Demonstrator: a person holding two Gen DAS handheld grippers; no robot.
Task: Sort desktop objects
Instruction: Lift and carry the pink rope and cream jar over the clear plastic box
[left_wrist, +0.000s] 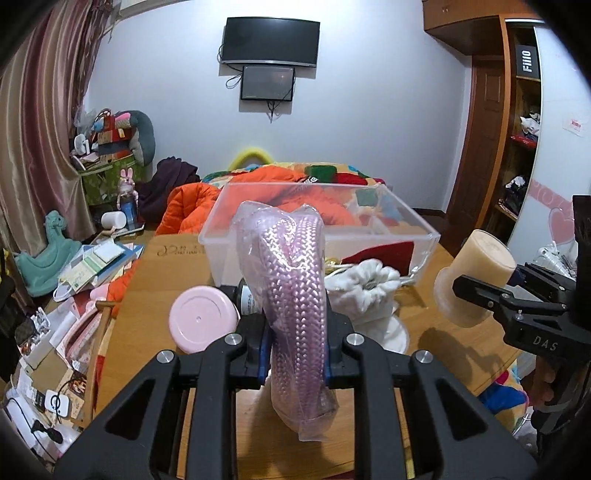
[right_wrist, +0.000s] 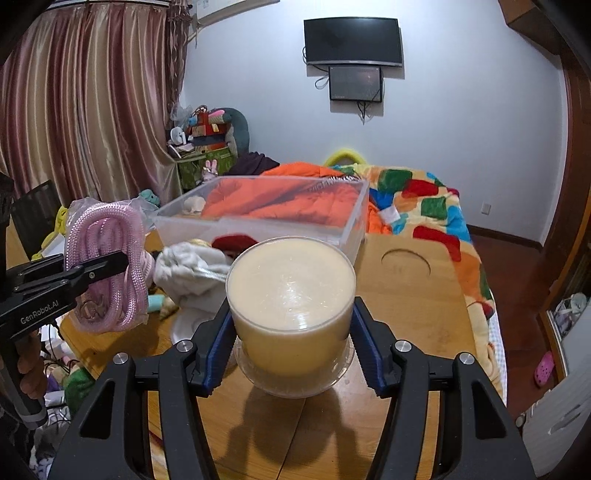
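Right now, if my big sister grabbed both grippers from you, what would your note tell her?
Left gripper: shut on the pink rope in its plastic bag, held up above the wooden table.
Right gripper: shut on the cream jar, also lifted off the table.
The clear plastic bin sits at the far end of the table; I cannot tell whether anything is inside yet.
Still on the table near the bin: the white cloth pouch, the pink round lid and something red.
Likely next: carry both held things to the bin, then fetch the others.
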